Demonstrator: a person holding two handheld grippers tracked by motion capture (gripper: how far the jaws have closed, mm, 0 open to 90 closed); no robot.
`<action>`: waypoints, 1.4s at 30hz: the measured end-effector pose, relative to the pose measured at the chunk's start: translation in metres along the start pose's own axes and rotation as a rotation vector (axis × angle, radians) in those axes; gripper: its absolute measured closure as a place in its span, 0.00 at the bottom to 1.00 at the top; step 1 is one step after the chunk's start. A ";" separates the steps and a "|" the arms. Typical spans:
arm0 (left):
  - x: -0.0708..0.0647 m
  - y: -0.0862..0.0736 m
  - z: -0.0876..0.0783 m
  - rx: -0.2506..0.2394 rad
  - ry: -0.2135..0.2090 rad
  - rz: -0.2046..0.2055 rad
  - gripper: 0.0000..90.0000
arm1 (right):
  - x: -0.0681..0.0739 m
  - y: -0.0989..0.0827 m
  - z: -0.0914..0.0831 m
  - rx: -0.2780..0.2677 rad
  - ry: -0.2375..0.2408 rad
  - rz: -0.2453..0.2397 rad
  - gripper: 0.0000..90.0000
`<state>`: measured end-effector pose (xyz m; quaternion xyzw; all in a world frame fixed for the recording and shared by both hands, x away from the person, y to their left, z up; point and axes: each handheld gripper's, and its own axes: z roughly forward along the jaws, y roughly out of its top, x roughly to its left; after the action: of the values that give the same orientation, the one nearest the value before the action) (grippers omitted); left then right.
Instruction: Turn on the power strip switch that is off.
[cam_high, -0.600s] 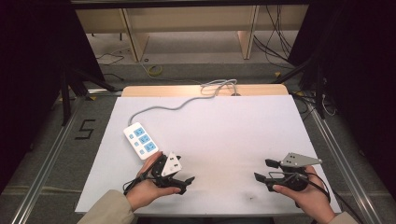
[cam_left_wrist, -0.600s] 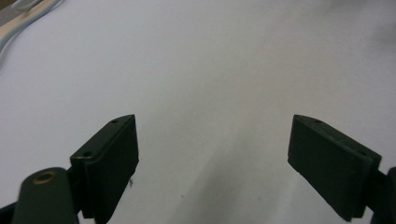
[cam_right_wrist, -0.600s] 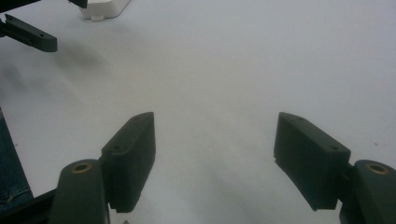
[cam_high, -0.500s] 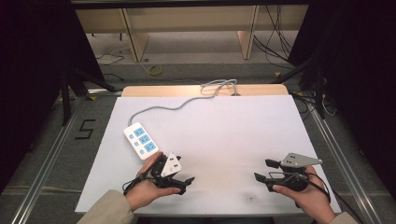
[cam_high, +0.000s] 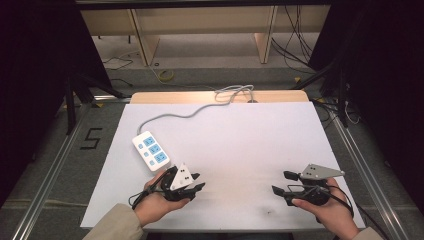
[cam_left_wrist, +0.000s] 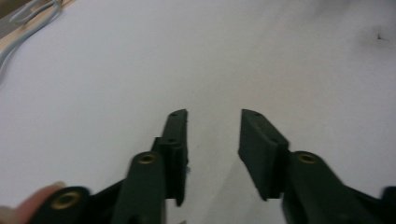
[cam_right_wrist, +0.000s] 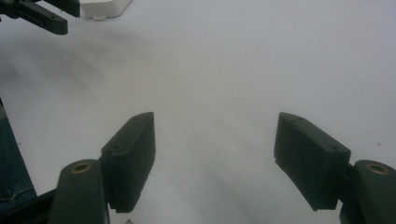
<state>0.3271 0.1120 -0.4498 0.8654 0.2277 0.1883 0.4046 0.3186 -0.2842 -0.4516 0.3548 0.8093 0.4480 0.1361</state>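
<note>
Here, the left hand-held gripper (cam_high: 196, 183) rests low on the white tabletop (cam_high: 240, 135) at about seven o'clock, its jaws parted with nothing between them. The white power strip (cam_high: 150, 150) lies just beside it, toward eleven o'clock, apart from the jaws. The right hand-held gripper (cam_high: 281, 183) sits at about five o'clock, jaws spread wide and empty.

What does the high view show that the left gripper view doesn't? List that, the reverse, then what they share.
High view's extras: the white power strip, the right gripper and the right hand holding it. Left gripper view's extras: a close look at the left gripper and its pads, apart with nothing between them. Shared: the white table sheet and the grey cable near its far edge.
</note>
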 end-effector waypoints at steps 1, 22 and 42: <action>0.000 0.000 -0.001 0.015 0.000 0.013 0.83 | 0.000 0.000 0.000 -0.001 0.000 -0.003 0.33; 0.012 0.006 -0.014 0.018 0.065 -0.052 1.00 | 0.000 0.000 0.000 0.005 -0.001 0.003 0.33; 0.029 0.006 -0.024 0.032 0.145 -0.082 1.00 | 0.000 0.000 0.000 0.007 -0.005 0.004 0.33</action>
<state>0.3400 0.1390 -0.4270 0.8459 0.2947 0.2298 0.3806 0.3187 -0.2839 -0.4521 0.3579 0.8097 0.4446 0.1364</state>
